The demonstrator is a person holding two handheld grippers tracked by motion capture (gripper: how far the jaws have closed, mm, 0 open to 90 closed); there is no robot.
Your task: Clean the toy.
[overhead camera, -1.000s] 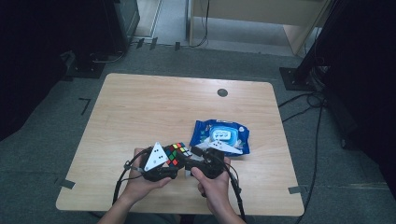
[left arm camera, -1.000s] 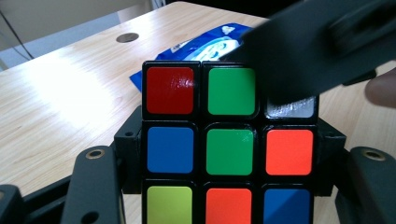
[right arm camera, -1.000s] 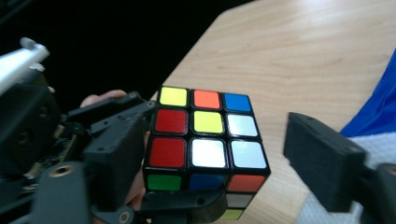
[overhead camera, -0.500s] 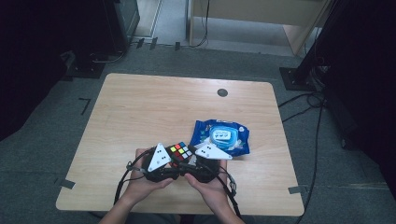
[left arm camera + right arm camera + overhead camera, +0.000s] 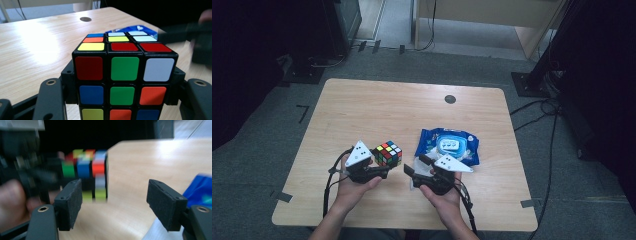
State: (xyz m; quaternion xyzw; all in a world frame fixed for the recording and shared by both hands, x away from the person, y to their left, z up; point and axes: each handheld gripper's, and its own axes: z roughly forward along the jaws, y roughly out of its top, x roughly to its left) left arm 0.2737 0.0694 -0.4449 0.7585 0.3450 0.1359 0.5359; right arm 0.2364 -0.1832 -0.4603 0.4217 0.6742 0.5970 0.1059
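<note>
A scrambled Rubik's cube [image 5: 386, 153] is held just above the wooden table [image 5: 412, 110], near its front edge. My left gripper [image 5: 384, 162] is shut on it. In the left gripper view the cube [image 5: 123, 75] sits squarely between the two black jaws of the left gripper [image 5: 123, 83]. My right gripper [image 5: 416, 167] is to the right of the cube and apart from it. In the right gripper view the right gripper [image 5: 115, 202] has just been opening, with nothing between its pads [image 5: 71, 202]. The blurred cube [image 5: 85, 170] lies beyond them.
A blue pack of wet wipes [image 5: 447, 145] lies flat just behind the right hand, also seen as the blue pack [image 5: 200, 190] at the right. A small dark round cap [image 5: 450, 99] sits in the table top near its far edge. Cables trail from both grippers.
The two grippers, close together at the cube before, have drawn apart. The left one has carried the cube to the left, and the right gripper now stands free of it.
</note>
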